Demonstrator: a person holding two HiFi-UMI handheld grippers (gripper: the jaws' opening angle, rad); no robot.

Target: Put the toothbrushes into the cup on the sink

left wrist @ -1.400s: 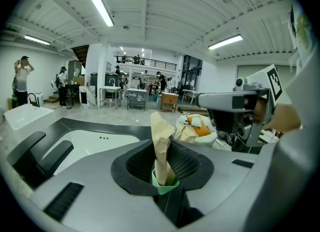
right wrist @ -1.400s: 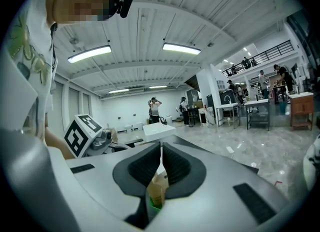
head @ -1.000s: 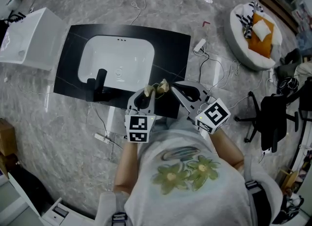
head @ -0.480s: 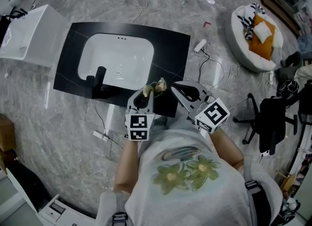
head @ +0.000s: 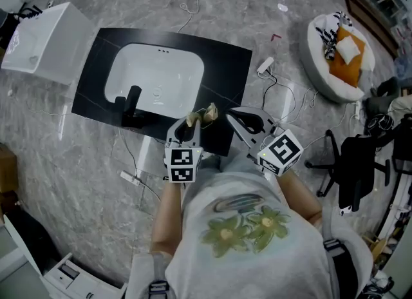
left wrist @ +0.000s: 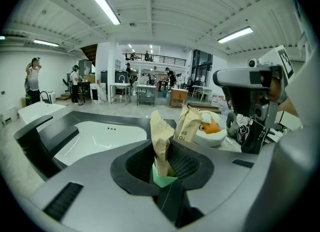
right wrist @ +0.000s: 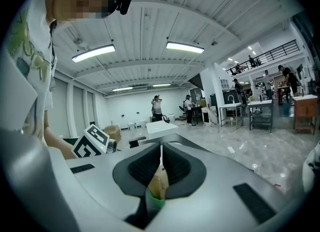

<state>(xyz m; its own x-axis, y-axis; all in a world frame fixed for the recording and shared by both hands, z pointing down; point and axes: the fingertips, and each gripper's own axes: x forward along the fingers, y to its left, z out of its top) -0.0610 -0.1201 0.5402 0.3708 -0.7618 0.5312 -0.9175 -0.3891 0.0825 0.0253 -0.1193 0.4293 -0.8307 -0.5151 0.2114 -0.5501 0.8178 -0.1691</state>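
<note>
Left claw [left wrist: 162,148] part-closed, gripping upright paper-wrapped toothbrush [left wrist: 161,141]; right claw [right wrist: 160,148] nearly shut on second wrapped toothbrush [right wrist: 159,183]; sink [head: 154,75] at 10–11 o'clock from claws.

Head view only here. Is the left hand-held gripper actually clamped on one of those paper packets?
Observer: Yes. The left hand-held gripper has its jaws closed on a tan paper packet that stands upright between them.
Operator: Right one?
Observer: The right hand-held gripper is shut, with a thin paper piece pinched low between its jaws.
Operator: Any print?
Observer: A second packet behind the first shows the letters TO and BR.
</note>
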